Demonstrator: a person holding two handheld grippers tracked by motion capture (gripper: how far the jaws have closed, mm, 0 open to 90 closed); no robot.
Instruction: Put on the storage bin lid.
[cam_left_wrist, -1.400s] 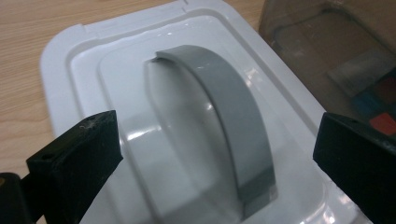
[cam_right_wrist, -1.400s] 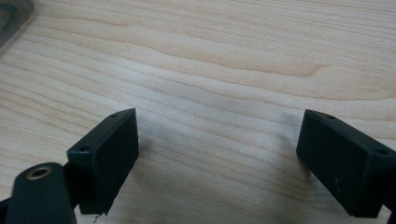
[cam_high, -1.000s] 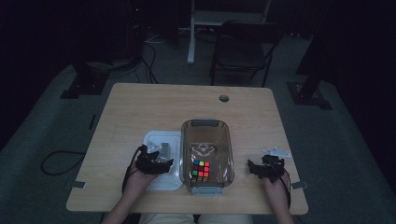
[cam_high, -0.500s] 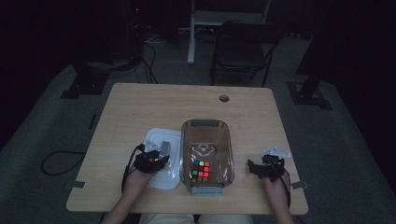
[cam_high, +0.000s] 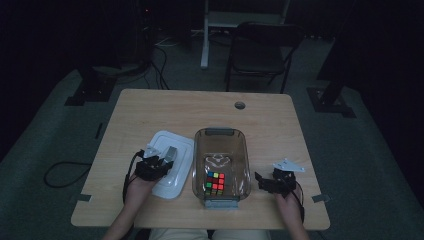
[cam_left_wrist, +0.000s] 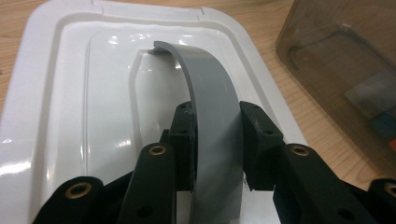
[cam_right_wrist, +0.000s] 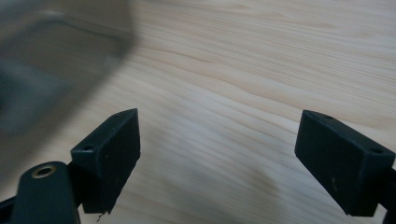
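Dim room, pale wooden bench. White lid left of clear box, cube inside. Left gripper fingers just closed, clamped on lid's grey handle, arching near to far. Right gripper fingers closing, spread over bare bench.

Black two-jaw left gripper with brass-ringed screw holes; matching right gripper (grey three-cornered plates on top, black cables trailing); forearms bare.
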